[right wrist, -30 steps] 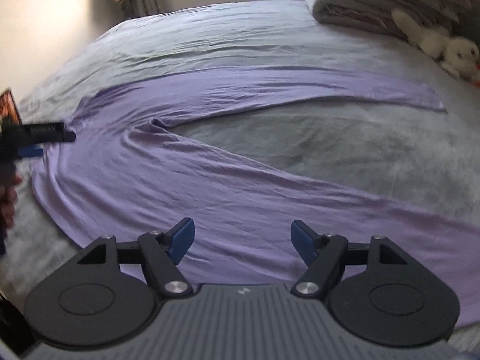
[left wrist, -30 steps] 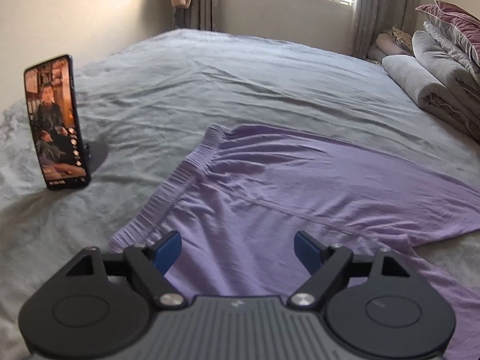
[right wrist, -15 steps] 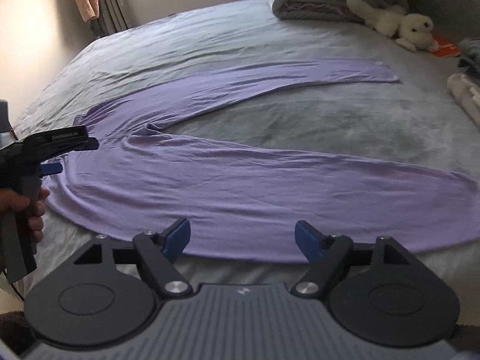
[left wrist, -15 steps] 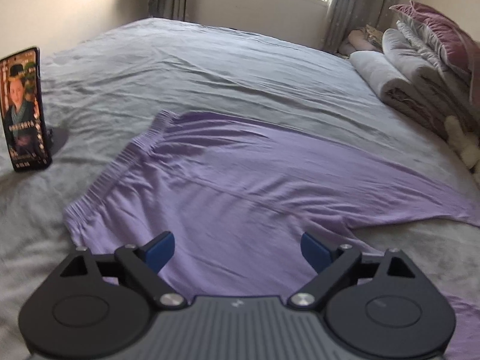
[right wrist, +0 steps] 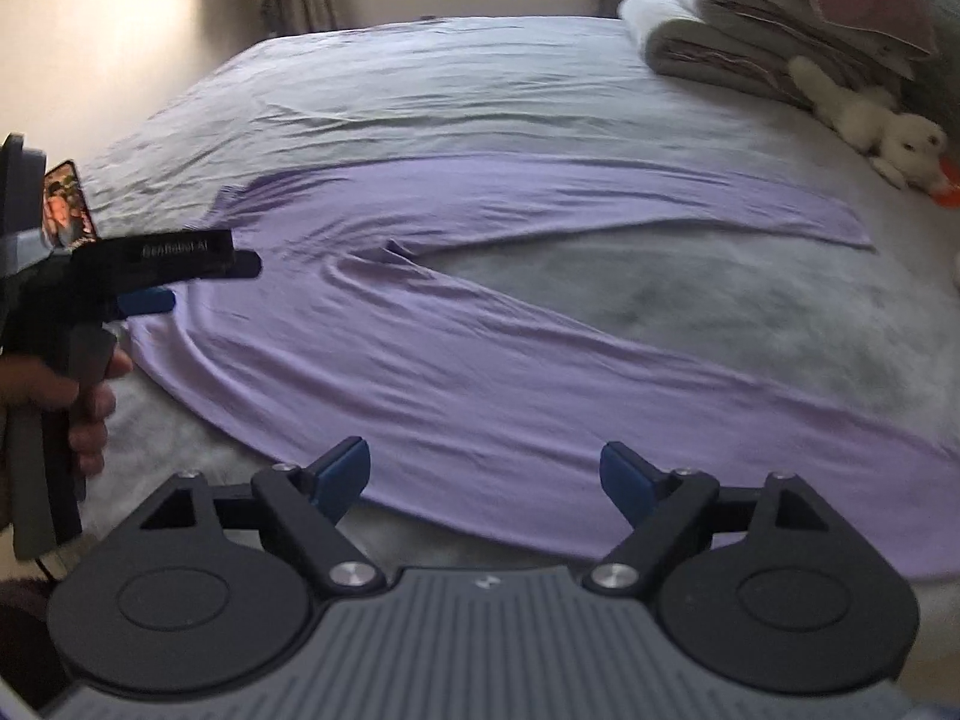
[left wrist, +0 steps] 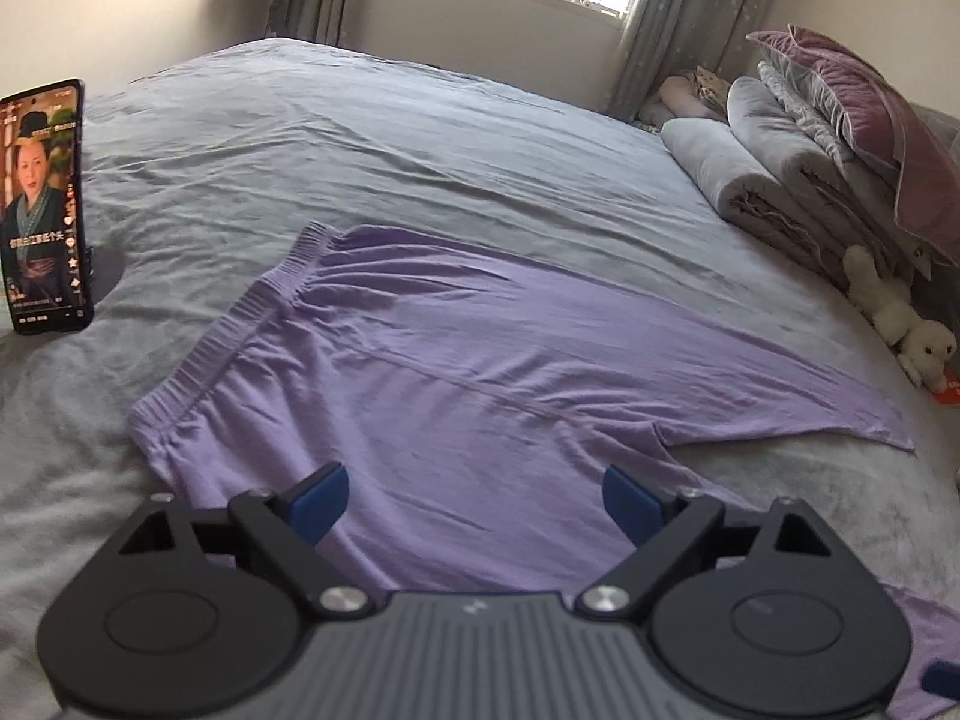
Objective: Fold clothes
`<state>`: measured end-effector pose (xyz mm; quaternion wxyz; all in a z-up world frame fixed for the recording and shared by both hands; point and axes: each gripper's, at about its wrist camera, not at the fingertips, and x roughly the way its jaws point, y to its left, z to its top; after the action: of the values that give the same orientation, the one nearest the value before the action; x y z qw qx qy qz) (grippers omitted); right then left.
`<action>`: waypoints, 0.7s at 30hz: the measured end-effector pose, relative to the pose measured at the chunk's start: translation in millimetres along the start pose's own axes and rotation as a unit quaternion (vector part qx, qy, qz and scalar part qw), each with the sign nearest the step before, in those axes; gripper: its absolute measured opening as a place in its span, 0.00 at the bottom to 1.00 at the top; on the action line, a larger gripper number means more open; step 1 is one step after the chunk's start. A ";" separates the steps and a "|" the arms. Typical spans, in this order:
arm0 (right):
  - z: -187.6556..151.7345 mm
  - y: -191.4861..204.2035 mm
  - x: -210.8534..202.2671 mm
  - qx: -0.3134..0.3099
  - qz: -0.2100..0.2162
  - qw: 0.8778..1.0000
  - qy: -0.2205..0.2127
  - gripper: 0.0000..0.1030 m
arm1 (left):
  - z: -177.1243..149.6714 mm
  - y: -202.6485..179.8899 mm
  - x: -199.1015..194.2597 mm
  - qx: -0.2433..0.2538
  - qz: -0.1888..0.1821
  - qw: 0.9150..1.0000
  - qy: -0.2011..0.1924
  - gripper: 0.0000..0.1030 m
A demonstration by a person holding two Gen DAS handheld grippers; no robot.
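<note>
Both grippers backed off: left gripper (left wrist: 474, 495) wide and empty over the waistband end, right gripper (right wrist: 483, 471) jaws opening with nothing between them, lilac trousers (right wrist: 480, 324) spread flat on the bed (right wrist: 480, 90), legs splayed, so spreading looks finished, first fold next.

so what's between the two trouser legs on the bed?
Only bare grey bedsheet: the purple trousers lie spread in a V and nothing sits in the gap. The right wrist view shows it best.
</note>
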<state>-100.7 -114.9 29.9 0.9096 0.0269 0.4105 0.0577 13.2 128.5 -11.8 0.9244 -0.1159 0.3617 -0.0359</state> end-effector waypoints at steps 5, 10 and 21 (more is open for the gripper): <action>25.7 10.6 32.5 -0.019 0.030 0.999 0.010 0.85 | 4.0 11.2 -1.4 -0.022 -0.013 1.000 0.004 0.89; 60.9 16.6 53.4 -0.053 0.048 0.997 -0.005 0.85 | 13.0 9.5 3.9 -0.023 -0.034 0.999 -0.013 0.87; 124.5 3.1 112.4 -0.096 0.064 0.993 -0.019 0.85 | 38.6 25.1 49.1 -0.049 -0.051 0.997 -0.010 0.66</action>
<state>66.2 -97.8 29.0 0.9101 -0.0329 0.3832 0.1544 75.1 152.7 -22.8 0.9180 -0.1800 0.3476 -0.0641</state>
